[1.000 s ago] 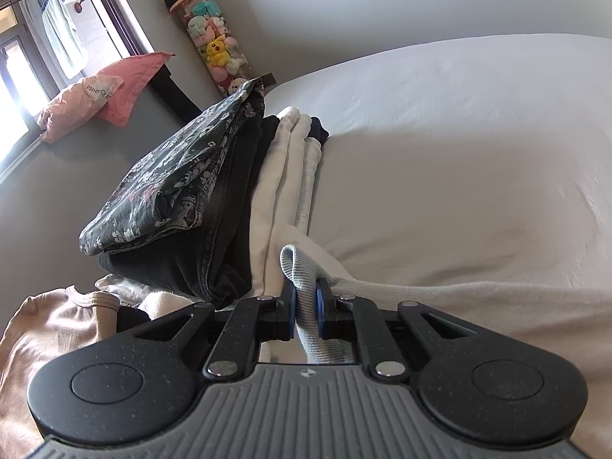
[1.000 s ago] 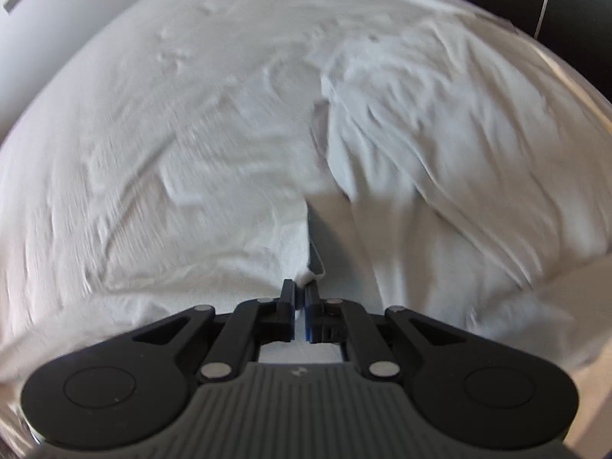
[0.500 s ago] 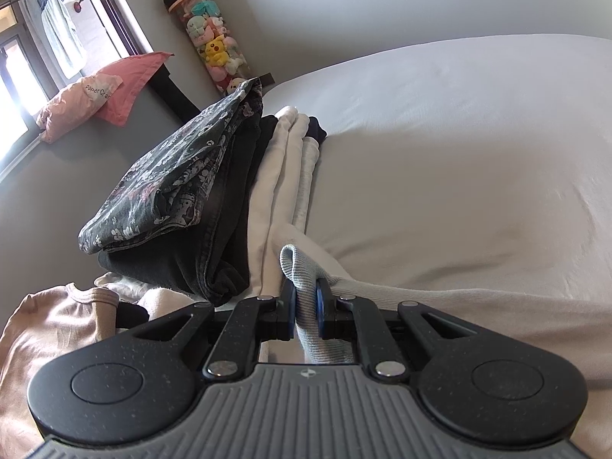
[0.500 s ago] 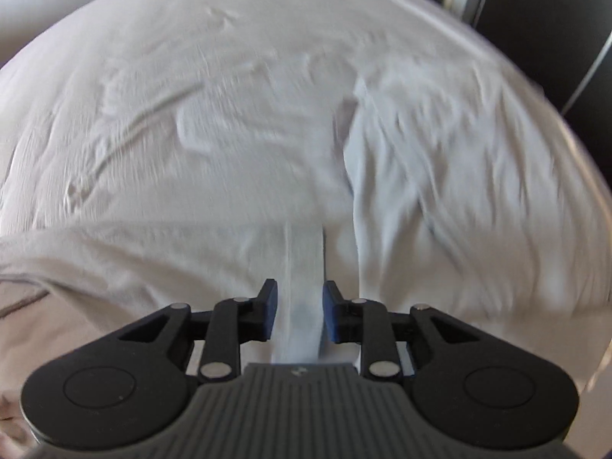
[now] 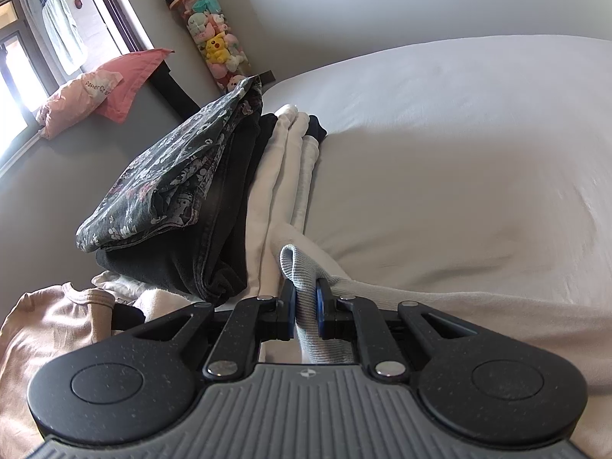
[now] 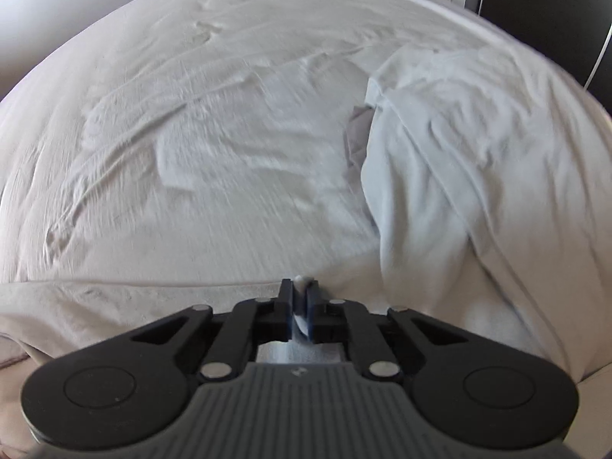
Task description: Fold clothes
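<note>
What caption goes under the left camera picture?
Left tool pinching grey ribbed cloth beside a stack of folded clothes.

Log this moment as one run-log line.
left tongs: shut on light ribbed garment | right tongs: just closed, pinching pale fabric edge | folded stack: on bed | fold: not done
</note>
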{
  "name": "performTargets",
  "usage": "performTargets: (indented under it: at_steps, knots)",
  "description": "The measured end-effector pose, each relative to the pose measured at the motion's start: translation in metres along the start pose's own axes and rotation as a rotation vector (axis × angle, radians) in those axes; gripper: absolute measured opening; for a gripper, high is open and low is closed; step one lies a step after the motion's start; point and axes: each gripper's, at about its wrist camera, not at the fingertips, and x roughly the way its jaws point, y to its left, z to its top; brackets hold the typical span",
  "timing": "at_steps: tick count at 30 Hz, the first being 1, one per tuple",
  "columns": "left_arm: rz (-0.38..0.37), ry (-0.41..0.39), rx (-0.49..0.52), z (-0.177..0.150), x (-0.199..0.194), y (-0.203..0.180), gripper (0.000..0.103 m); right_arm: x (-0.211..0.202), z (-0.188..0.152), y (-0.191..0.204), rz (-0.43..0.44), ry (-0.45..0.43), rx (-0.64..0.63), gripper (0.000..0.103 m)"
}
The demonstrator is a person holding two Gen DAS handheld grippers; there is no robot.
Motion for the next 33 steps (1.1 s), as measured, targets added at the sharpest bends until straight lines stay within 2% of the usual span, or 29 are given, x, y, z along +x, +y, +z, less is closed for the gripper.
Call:
performTargets:
  at_steps: [3, 8, 11, 16, 24, 30, 33]
  knots:
    - [-0.005, -0.005, -0.012, 0.002, -0.001, 0.001, 0.012, -0.013, 0.018, 0.005, -0.025, -0.068, -0.007, 0.007]
    - [-0.022, -0.007, -0.05, 0.007, 0.002, 0.004, 0.012, -0.02, 0.07, 0.02, -0.078, -0.165, -0.028, 0.006]
    - [-0.023, -0.024, -0.064, 0.012, 0.007, -0.001, 0.012, -0.013, 0.102, 0.036, -0.141, -0.228, -0.066, 0.006]
    - [0.002, -0.047, -0.071, 0.026, 0.027, -0.017, 0.012, 0.018, 0.146, 0.059, -0.238, -0.276, -0.096, 0.006]
    - [0.053, -0.027, -0.029, 0.042, 0.077, -0.051, 0.012, 0.089, 0.186, 0.091, -0.297, -0.261, -0.133, 0.006]
    - [0.082, 0.039, 0.07, 0.033, 0.113, -0.074, 0.013, 0.127, 0.189, 0.092, -0.303, -0.204, -0.129, 0.007]
    - [0.067, 0.061, 0.121, 0.03, 0.119, -0.083, 0.019, 0.131, 0.186, 0.09, -0.292, -0.185, -0.109, 0.009]
